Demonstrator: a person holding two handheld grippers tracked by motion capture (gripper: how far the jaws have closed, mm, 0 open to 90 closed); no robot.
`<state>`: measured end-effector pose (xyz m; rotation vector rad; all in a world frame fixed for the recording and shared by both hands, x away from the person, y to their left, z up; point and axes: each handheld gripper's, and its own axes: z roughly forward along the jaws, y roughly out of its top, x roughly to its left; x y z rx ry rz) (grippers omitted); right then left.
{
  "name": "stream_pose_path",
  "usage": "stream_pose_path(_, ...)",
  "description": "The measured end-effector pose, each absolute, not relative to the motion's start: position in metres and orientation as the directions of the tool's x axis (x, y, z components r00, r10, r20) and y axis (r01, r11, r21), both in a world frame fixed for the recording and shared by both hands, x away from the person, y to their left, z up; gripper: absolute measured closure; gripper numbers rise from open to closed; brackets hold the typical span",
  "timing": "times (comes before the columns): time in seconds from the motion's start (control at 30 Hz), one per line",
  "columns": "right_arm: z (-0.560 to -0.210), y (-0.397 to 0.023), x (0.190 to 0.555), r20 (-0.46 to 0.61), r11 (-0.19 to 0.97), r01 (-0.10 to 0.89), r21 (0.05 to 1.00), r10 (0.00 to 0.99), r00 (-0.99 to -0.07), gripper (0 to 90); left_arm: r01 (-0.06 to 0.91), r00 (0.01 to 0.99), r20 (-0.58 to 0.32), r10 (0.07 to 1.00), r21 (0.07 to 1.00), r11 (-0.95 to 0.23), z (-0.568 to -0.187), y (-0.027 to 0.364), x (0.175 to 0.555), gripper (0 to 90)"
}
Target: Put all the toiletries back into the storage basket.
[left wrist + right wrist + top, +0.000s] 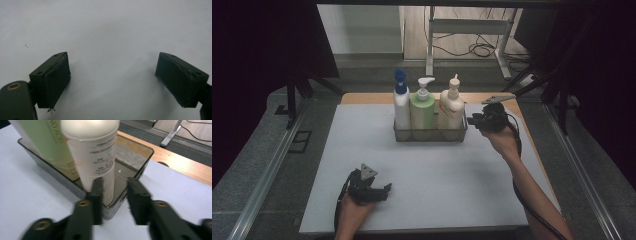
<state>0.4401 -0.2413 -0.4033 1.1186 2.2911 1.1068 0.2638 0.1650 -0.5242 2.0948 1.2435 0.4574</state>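
A clear tray (429, 136) at the back middle of the white mat holds three upright pump bottles: a white one with a blue cap (401, 107), a green one (422, 111) and a cream one (451, 107). My right gripper (472, 120) is level at the tray's right end. In the right gripper view its jaws (114, 182) stand a narrow gap apart, straddling the tray's near corner (110, 207). The cream bottle (92, 150) stands just beyond, with the green bottle (47, 142) behind it. My left gripper (387, 189) rests on the mat at the front left. Its jaws (112, 75) are wide open over bare mat.
The white mat (437, 175) covers a wooden tabletop (180, 162) that shows at the back and right edges. Metal rails (267, 170) run along both sides of the table. Beyond it, a stand's legs and cables (477, 47) lie on the floor.
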Motion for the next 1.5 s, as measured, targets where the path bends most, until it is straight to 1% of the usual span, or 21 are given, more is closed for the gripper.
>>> stream_pose_path(0.03,-0.404,-0.241,0.442,0.021,0.379,0.504,0.776,0.784,-0.621,77.5,0.645,0.489,-0.03,0.872,0.686,-0.338,-0.524,0.165,0.264,12.3)
stream_pose_path(0.1,-0.406,-0.239,0.446,0.028,0.374,0.507,0.777,0.784,-0.62,83.5,0.645,0.489,-0.03,0.872,0.686,-0.338,-0.524,0.165,0.264,12.3)
stream_pose_path(0.2,-0.409,-0.235,0.452,0.012,0.385,0.505,0.772,0.787,-0.617,89.3,0.645,0.489,-0.03,0.872,0.686,-0.338,-0.524,0.165,0.264,12.3)
stream_pose_path(0.5,-0.419,-0.225,0.47,0.019,0.379,0.542,0.75,0.807,-0.59,89.6,0.644,0.489,-0.03,0.872,0.686,-0.338,-0.524,0.165,0.264,12.4)
stream_pose_path(0.73,-0.427,-0.226,0.481,0.087,0.331,0.575,0.748,0.81,-0.579,88.8,0.645,0.489,-0.03,0.872,0.685,-0.338,-0.524,0.165,0.264,12.3)
stream_pose_path(0.93,-0.433,-0.22,0.485,0.076,0.356,0.582,0.731,0.805,-0.588,87.5,0.645,0.49,-0.028,0.871,0.684,-0.341,-0.524,0.165,0.264,12.3)
stream_pose_path(1.2,-0.44,-0.217,0.49,0.103,0.342,0.606,0.718,0.808,-0.579,87.3,0.645,0.489,-0.03,0.872,0.685,-0.338,-0.524,0.165,0.264,12.3)
stream_pose_path(1.5,-0.448,-0.212,0.493,0.097,0.351,0.617,0.704,0.814,-0.573,87.1,0.645,0.489,-0.03,0.872,0.685,-0.338,-0.524,0.165,0.264,12.3)
